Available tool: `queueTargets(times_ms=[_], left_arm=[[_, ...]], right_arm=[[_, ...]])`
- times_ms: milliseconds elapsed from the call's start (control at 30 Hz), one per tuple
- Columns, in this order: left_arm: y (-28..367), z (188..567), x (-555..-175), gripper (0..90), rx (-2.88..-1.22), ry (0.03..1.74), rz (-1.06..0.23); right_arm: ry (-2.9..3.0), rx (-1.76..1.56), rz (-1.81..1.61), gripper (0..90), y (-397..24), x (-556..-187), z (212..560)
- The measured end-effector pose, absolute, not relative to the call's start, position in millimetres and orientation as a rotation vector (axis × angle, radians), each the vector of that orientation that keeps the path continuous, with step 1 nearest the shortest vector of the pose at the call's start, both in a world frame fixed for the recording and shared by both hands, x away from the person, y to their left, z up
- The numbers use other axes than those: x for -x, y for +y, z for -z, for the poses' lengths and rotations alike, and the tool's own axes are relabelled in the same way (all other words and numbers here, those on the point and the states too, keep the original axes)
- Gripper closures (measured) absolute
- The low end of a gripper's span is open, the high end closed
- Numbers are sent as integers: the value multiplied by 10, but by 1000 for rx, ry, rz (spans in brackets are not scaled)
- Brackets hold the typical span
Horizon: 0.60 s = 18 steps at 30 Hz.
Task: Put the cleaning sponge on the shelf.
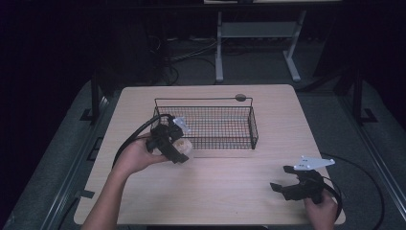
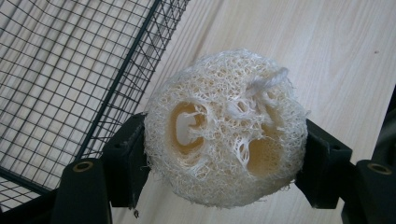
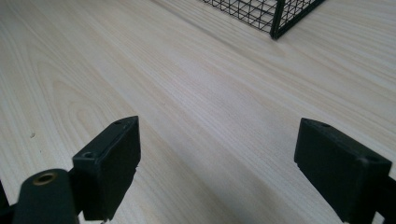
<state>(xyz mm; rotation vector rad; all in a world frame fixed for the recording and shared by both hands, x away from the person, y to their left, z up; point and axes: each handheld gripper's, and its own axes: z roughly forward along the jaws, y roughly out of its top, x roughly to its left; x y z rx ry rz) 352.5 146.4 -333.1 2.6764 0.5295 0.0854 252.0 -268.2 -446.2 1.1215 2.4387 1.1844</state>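
A light wooden table (image 1: 230, 191) seen from above, in a dark room, with a person's forearms coming in from the near edge.

At the left, the person's left hand (image 1: 136, 155) holds the left gripper (image 1: 179, 152) just beside the near left corner of a black wire basket (image 1: 206, 125). Its two black jaws are pinched on a pale, round loofah sponge (image 2: 224, 133), one jaw against each side. In the left gripper view the sponge is a cream-coloured fibrous disc with several holes through it and a short white cord loop (image 2: 271, 80) at its upper edge. It is held clear above the table surface, with the basket's mesh wall just to its left.

The basket sits at the middle of the table, toward the far side.

At the near right corner, the right hand (image 1: 321, 211) holds the right gripper (image 1: 282, 178) low over bare wood. Its jaws are spread wide apart with nothing between them, pointing left toward the basket's corner.
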Motion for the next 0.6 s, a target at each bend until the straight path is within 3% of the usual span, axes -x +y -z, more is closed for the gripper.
queueTargets(times_ms=[600], left_arm=[[1484,3129,-3725,284,-2666,553,-93]], right_arm=[[2436,-1116,-1183,141,-2676,-2523,4451]])
